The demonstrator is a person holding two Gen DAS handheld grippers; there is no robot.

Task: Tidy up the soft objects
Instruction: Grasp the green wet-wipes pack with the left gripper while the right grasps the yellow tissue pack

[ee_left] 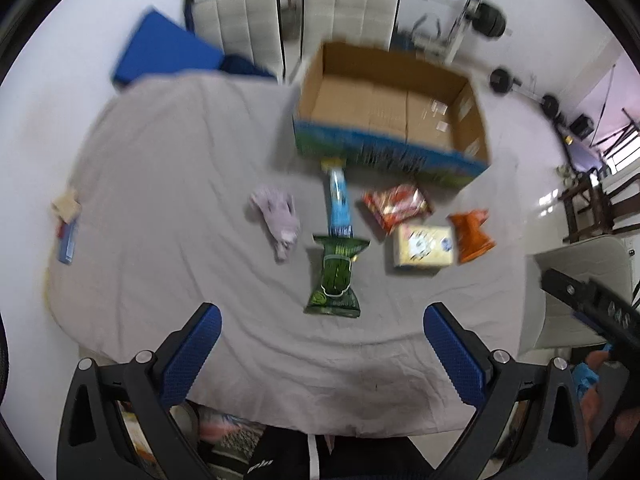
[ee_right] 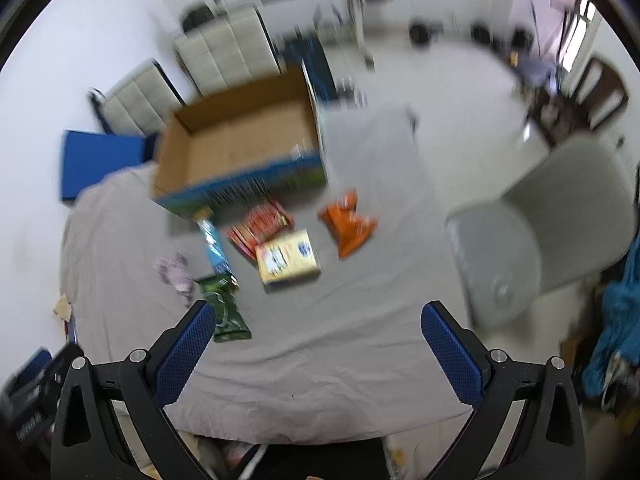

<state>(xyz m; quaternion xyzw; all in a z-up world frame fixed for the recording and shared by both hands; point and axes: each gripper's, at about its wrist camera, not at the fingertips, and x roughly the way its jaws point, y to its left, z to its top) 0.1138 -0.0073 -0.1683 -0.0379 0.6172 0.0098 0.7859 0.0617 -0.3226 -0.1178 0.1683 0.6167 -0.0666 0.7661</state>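
Packet lettering [ee_left: 333,270] blurred beyond reading

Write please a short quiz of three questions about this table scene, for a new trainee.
1. True or false: the open brown cardboard box already holds a packet.
2. Which item lies nearest the left tool? A) crumpled orange snack bag B) dark green snack packet C) pale purple cloth
3. Fill in: the yellow rectangular carton lies between the red snack packet and the ____ bag.

Key: 1 false, it looks empty. 2 B. 3 orange. Both tools, the right tool included, are open and hold nothing.
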